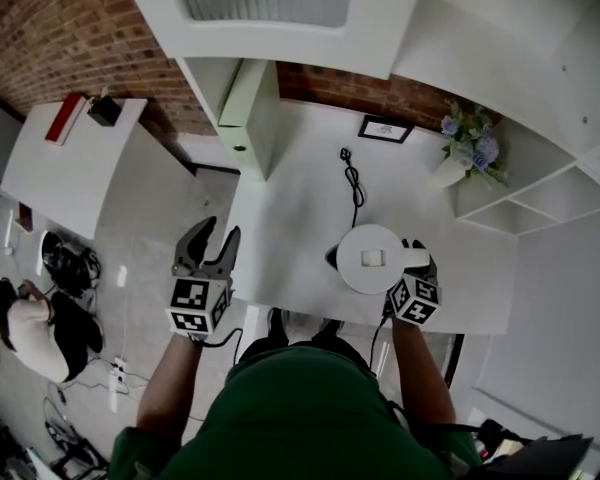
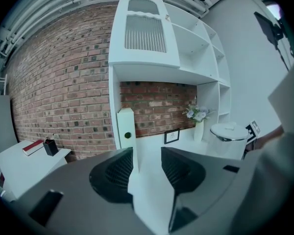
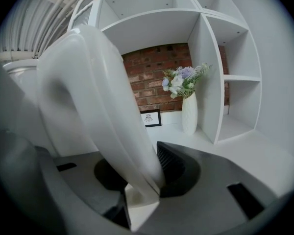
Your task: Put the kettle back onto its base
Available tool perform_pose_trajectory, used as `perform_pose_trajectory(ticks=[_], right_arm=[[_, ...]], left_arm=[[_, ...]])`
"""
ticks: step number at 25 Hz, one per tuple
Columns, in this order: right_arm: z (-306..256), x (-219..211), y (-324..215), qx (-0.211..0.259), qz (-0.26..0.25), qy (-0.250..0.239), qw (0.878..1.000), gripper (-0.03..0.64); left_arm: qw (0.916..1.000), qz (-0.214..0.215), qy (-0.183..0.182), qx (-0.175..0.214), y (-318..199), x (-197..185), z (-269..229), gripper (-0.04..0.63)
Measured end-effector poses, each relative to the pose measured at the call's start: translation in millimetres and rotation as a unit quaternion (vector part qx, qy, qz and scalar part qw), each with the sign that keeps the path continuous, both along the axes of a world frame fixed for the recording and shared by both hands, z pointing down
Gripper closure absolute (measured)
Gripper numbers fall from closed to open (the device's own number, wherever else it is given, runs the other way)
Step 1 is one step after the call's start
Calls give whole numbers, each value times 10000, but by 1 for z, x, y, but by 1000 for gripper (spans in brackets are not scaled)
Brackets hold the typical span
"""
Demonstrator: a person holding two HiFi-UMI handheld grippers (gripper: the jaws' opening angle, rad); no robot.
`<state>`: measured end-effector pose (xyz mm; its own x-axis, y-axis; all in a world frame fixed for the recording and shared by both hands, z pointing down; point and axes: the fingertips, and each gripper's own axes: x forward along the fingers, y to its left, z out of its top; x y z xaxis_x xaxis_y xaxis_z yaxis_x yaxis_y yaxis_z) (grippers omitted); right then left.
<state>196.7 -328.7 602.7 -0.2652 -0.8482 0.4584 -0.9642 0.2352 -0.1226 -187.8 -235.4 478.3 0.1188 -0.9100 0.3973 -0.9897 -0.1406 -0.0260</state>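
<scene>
Kettle (image 1: 372, 258): smooth white plastic, faint sheen on the handle. Left gripper (image 2: 147, 151): matt dark grey plastic, pads (image 2: 118, 173) finely ribbed. Wall (image 2: 63, 92): rough red brick, matt. Worktop (image 1: 300, 208) and shelves (image 3: 225, 77): smooth white, matt finish. Vase (image 3: 189, 112): white, low sheen.

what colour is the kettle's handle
White. The kettle handle shows best in the right gripper view.
</scene>
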Motion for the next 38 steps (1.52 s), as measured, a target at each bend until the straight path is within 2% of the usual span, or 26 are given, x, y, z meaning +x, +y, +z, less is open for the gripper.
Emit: perform_pose_trajectory(ticks=[8, 19, 25, 29, 33, 38], right_arm=[[3, -10, -9, 55, -33, 7, 10000, 486], [9, 10, 12, 7, 284, -115, 9995, 489], [4, 6, -12, 105, 192, -76, 9997, 488], [10, 3, -10, 79, 100, -27, 9999, 488], [14, 4, -8, 72, 130, -123, 9998, 488], [14, 5, -12, 101, 86, -149, 9998, 488]], left_arm=[[10000, 32, 50, 59, 0, 0, 2, 403], [9997, -173, 126, -82, 16, -16, 12, 403], [9997, -211, 85, 15, 7, -19, 5, 403], [9994, -287, 118, -143, 14, -19, 13, 403], [9990, -401, 200, -17, 15, -24, 11, 403], [9987, -416, 276, -67, 14, -23, 14, 403]])
